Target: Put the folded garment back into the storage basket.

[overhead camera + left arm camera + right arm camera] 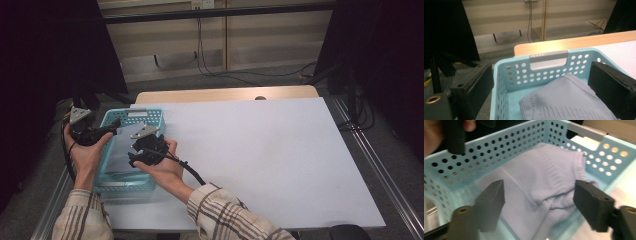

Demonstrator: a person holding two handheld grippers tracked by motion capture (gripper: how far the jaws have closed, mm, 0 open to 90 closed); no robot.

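Observation:
A light blue perforated basket [132,114] stands at the left end of the white table, and a pale grey knitted garment [117,159] lies crumpled inside it. My left gripper [112,128] hovers at the basket's left rim, open. Its jaws stand wide, one outside the basket wall [506,62] and one over the garment [559,100]. My right gripper [132,159] hangs over the basket's right side, open too. Its gripper view shows the jaws straddling the garment [544,170] a little above it, without touching. The left gripper [454,137] appears beyond the far basket wall [499,147].
The white table top [260,150] stretches to the right of the basket. A wooden edge [225,94] borders its far side. Cables [210,65] trail on the floor behind. Dark curtains [50,50] hang at both sides.

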